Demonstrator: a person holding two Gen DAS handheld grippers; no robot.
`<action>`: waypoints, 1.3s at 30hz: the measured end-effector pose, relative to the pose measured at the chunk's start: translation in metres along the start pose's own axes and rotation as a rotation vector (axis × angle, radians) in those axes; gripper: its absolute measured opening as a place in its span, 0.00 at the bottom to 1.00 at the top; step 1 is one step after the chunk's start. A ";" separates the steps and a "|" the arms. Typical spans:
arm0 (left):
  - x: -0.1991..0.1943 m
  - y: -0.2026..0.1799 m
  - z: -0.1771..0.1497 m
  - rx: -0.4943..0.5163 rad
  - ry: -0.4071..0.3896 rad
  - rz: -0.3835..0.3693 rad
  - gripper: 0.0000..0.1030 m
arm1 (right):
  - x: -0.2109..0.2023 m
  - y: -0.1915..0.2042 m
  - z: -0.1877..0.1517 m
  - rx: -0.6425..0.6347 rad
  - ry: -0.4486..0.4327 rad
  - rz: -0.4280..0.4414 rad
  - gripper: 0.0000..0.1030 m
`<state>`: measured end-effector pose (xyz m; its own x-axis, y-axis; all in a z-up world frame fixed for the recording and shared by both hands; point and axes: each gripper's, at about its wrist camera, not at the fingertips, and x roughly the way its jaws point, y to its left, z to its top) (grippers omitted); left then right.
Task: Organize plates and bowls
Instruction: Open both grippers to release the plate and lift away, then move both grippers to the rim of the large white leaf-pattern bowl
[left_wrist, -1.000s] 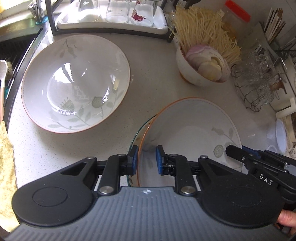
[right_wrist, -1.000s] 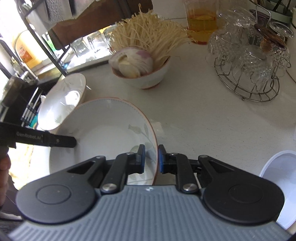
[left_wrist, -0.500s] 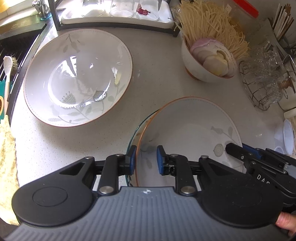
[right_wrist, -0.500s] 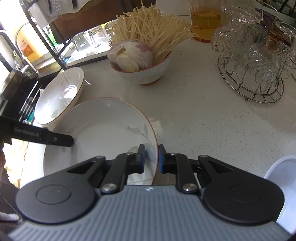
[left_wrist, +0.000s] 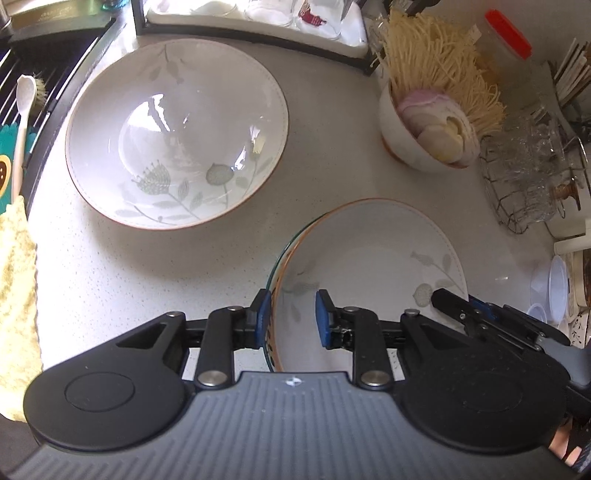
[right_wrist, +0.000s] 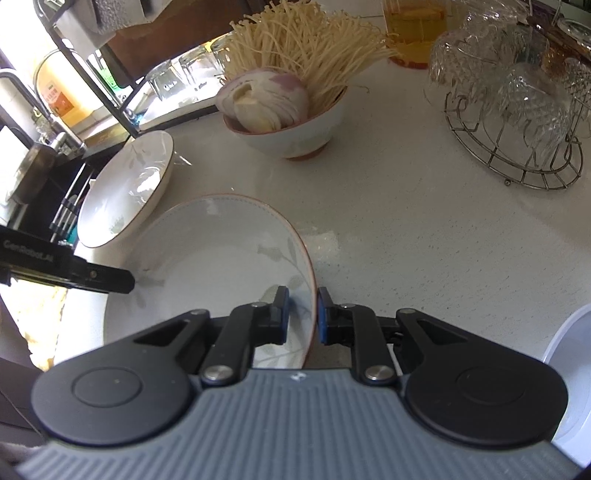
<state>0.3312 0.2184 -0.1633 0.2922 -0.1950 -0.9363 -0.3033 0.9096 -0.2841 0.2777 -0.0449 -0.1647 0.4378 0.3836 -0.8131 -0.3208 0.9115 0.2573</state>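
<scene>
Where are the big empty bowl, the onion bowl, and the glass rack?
Big empty bowl (left_wrist: 177, 133), left wrist view, inner base.
Onion bowl (right_wrist: 295, 136), right wrist view, outer wall.
Glass rack (right_wrist: 517, 173), right wrist view, wire rim.
</scene>
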 end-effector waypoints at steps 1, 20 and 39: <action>-0.002 -0.001 -0.001 0.000 -0.006 0.004 0.28 | 0.000 -0.001 0.000 -0.001 0.000 0.004 0.18; -0.114 -0.034 -0.026 0.052 -0.343 -0.048 0.28 | -0.110 0.034 0.020 -0.054 -0.281 0.018 0.19; -0.178 -0.053 -0.077 0.116 -0.468 -0.050 0.31 | -0.178 0.064 0.001 -0.112 -0.349 0.069 0.36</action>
<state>0.2258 0.1769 0.0028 0.6884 -0.0776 -0.7212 -0.1830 0.9435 -0.2761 0.1804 -0.0544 -0.0029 0.6658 0.4887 -0.5638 -0.4409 0.8673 0.2311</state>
